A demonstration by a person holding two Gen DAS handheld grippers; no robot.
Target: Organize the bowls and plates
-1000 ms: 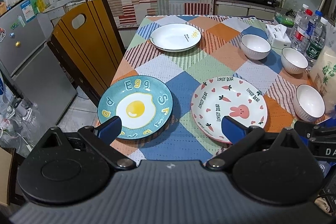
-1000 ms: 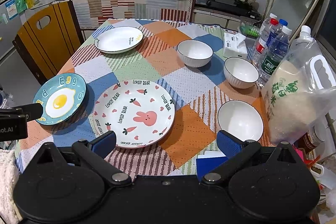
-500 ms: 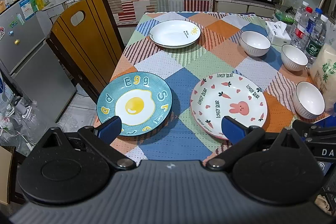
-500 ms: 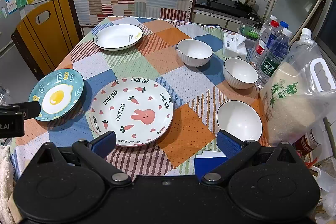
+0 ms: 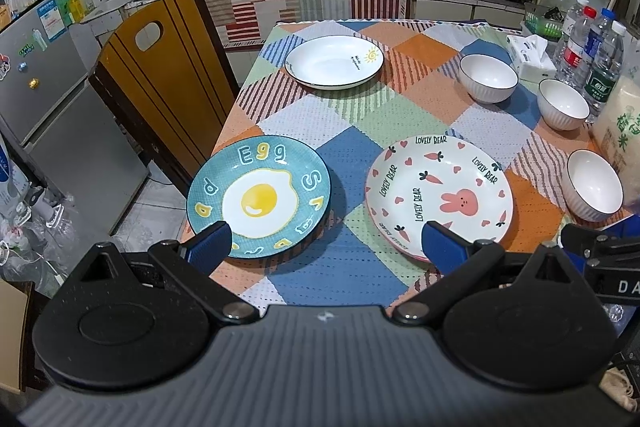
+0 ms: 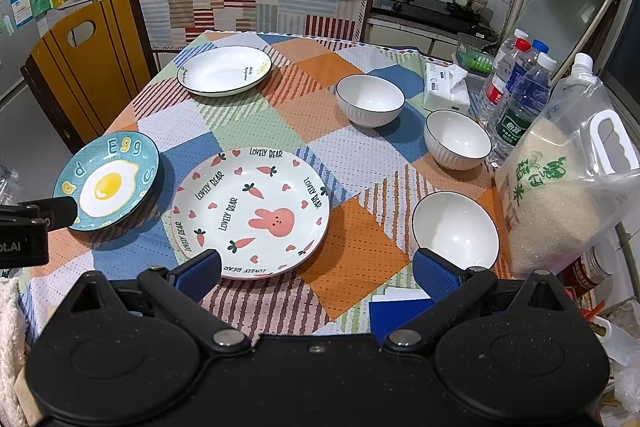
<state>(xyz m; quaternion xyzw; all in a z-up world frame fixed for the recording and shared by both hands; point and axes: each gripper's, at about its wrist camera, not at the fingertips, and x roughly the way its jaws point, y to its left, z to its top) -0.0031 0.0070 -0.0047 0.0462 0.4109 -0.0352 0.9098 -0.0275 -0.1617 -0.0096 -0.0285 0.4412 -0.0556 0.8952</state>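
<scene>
**Both claws spread, nothing picked up yet**

Left claw (image 5: 326,241) is spread wide and empty, hovering over the near edge of the counter (image 5: 352,279) between the egg plate (image 5: 258,195) and the bunny plate (image 5: 438,193). Right claw (image 6: 318,269) is also spread and empty, between the bunny plate and the nearest bowl (image 6: 455,229).

Layout: all pieces separate, none stacked. Egg plate near left, overhanging the left counter edge a bit. Bunny plate near centre. White sun plate (image 5: 334,62) far left. Three bowls down the right side: far bowl (image 6: 369,99), middle bowl (image 6: 457,139), nearest bowl.

My read on doing it well:
- Plates: approach low, one finger under the lip, one on top, pinch the rim. The egg plate's overhang looks like the easiest entry for the left claw.
- Bowls: grip the wall over the rim, lift straight, nest into the next one.
- Watch the rice jug (image 6: 568,183) and water bottles (image 6: 520,99) crowding the right bowls.

Looks: plates shallow and glossy; bowls white, ribbed outside, dark rim line. Probably slippery, so squeeze firmly.
</scene>
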